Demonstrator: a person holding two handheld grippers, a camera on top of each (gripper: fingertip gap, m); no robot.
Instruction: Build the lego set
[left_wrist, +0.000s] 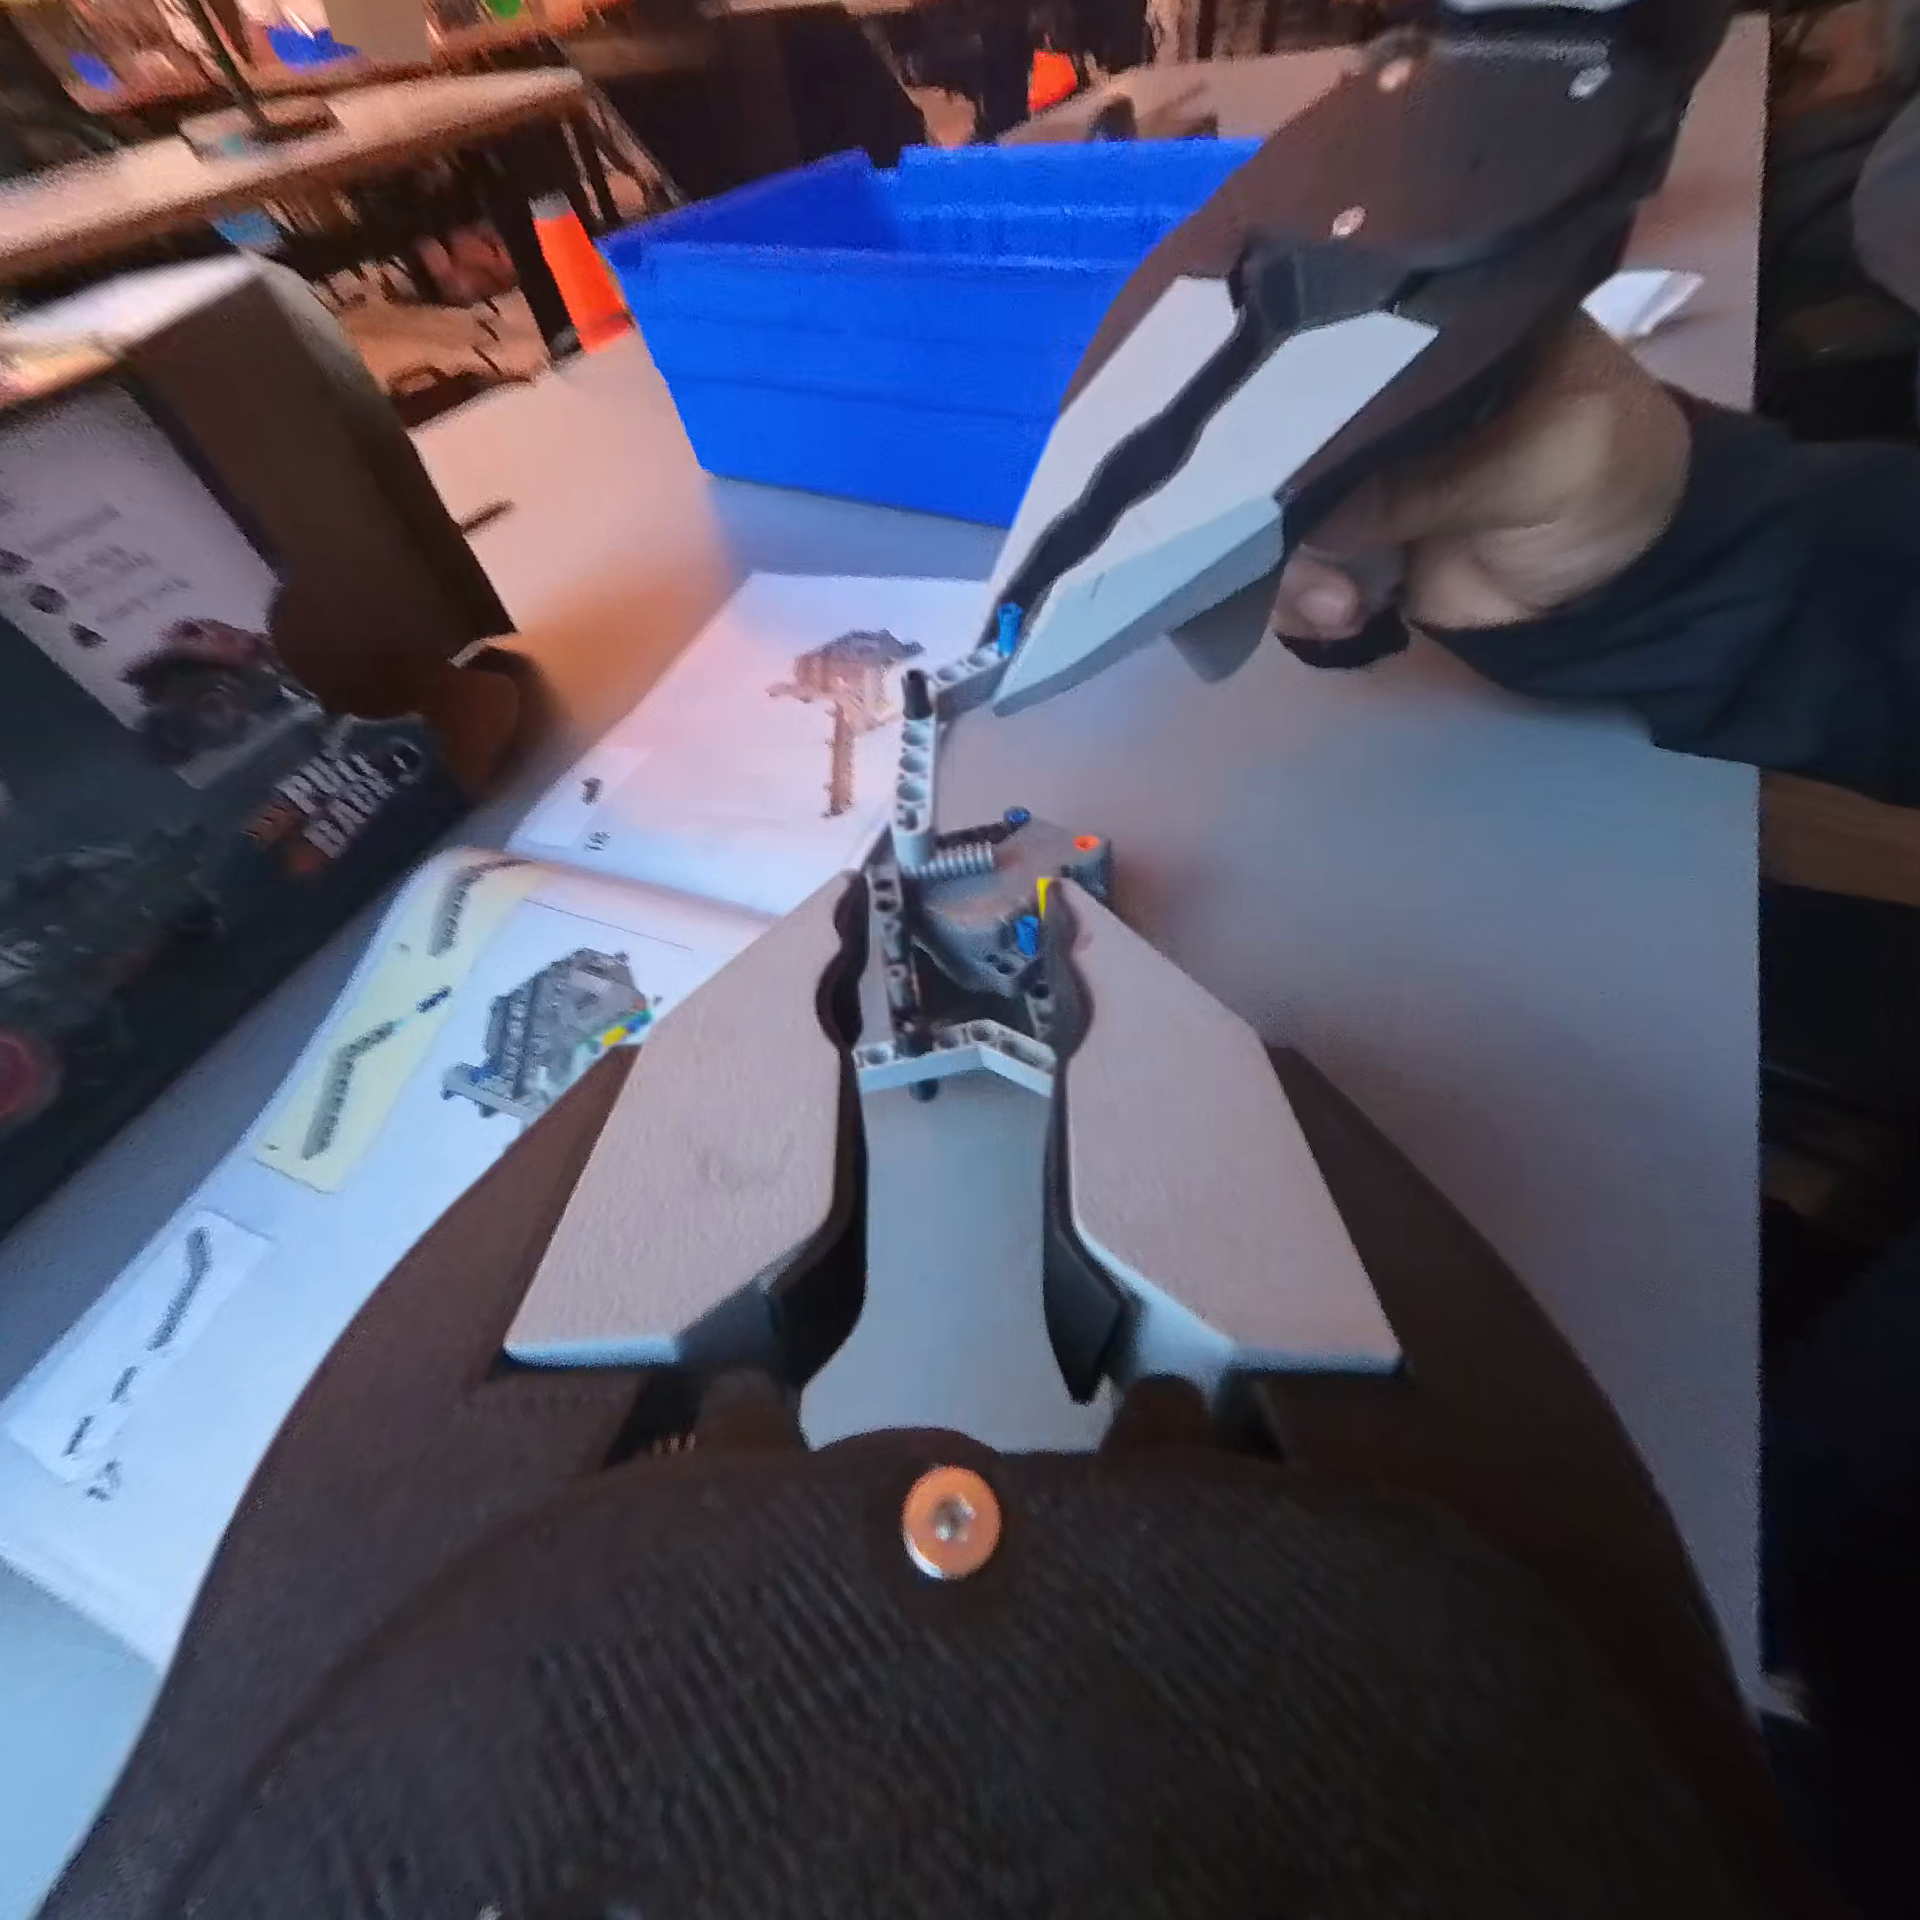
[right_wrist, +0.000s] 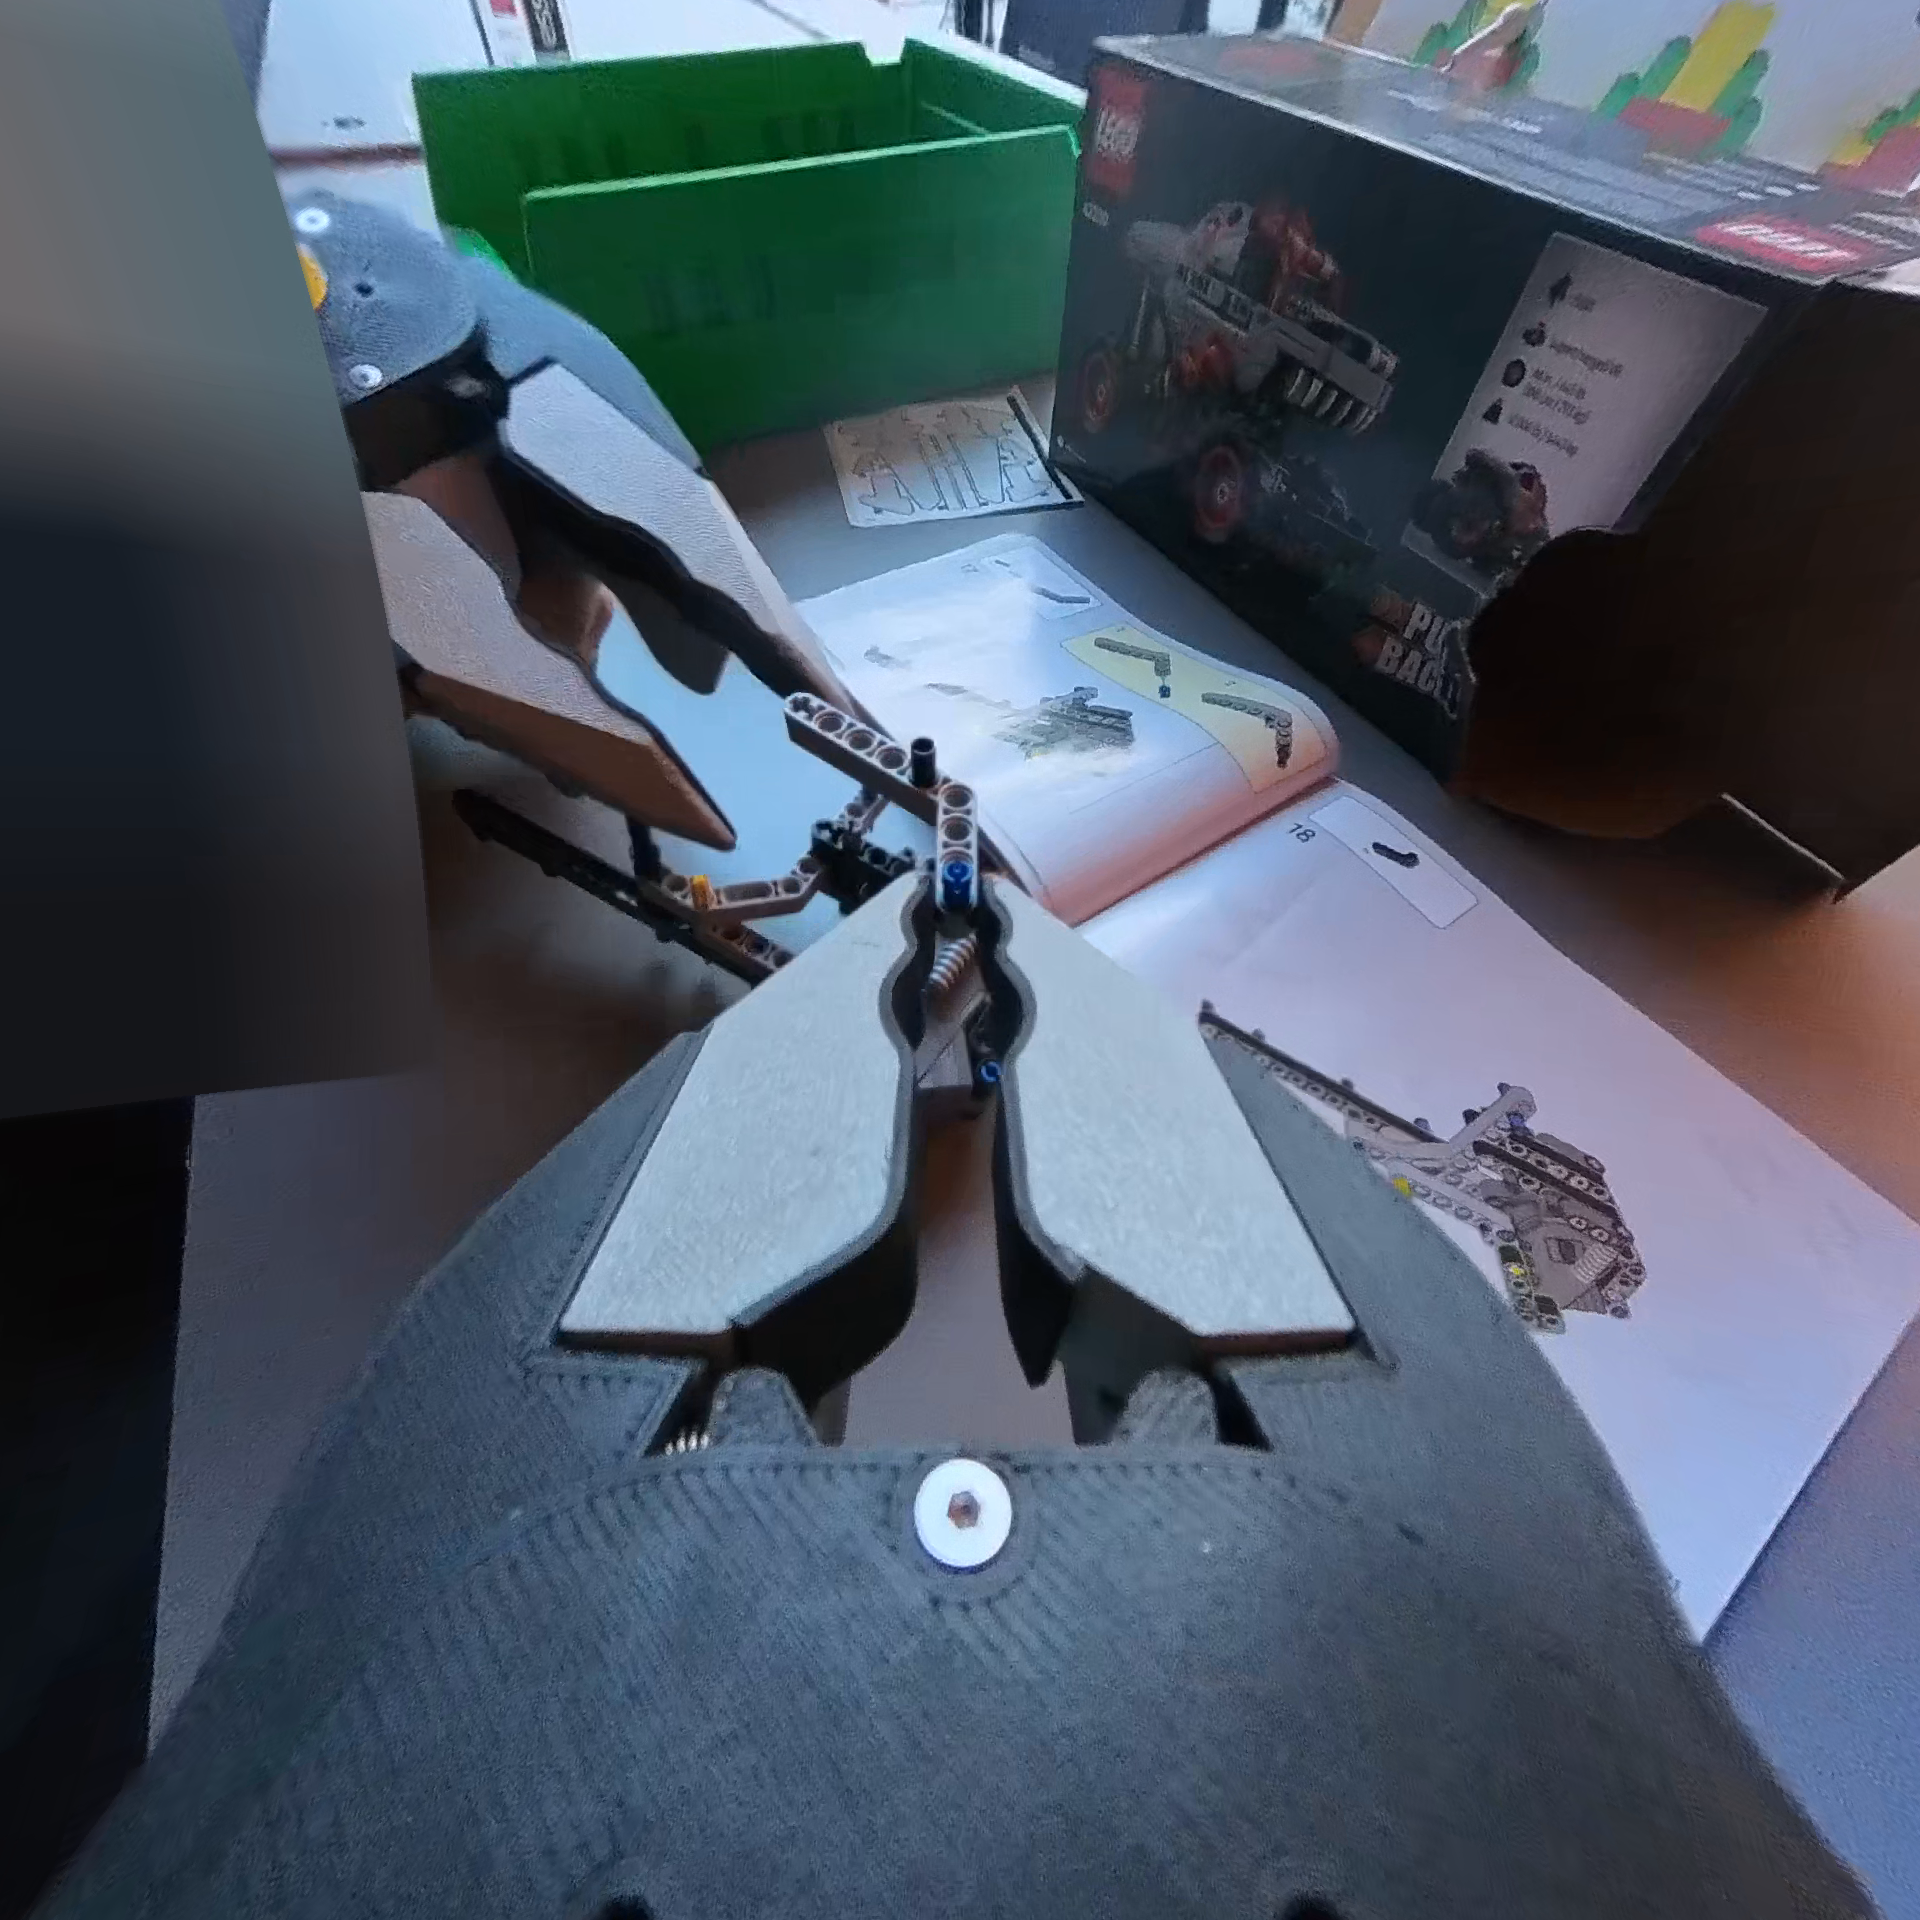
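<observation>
Your left tongs (left_wrist: 956, 935) were clamped on the grey Technic chassis (left_wrist: 971, 935), its fingers (left_wrist: 727, 1122) pinching the frame from both sides just above the grey table (left_wrist: 1351, 883). A metal coil spring (left_wrist: 961, 862) sat on top of that chassis, with an orange stud at its far end and a blue pin near the right finger.

Your right tongs (right_wrist: 954, 894) were clenched on the short end of an angled grey liftarm (right_wrist: 914, 779), right at a blue pin (right_wrist: 956, 881). A black pin (right_wrist: 923, 764) stood up at the bend of that beam. In the left wrist view the same liftarm (left_wrist: 914, 758) ran from the right tongs (left_wrist: 997, 644) down to the chassis, touching it near the spring, and your hand (left_wrist: 1486, 520) in a dark sleeve gripped the handle.

The right wrist view showed the left tongs (right_wrist: 727, 821) off to the left, with the chassis's beams (right_wrist: 769, 894) under its tips.

Beneath it all, the instruction booklet (left_wrist: 727, 727) lay open on the table, also visible in the right view (right_wrist: 1143, 727). The dark set box (right_wrist: 1403, 364) stood beyond the booklet, a sticker sheet (right_wrist: 945, 468) beside it. A green bin (right_wrist: 748, 239) stood farther back; a blue bin (left_wrist: 883, 312) sat behind the booklet in the left view, an orange cone (left_wrist: 571, 270) beside it.
</observation>
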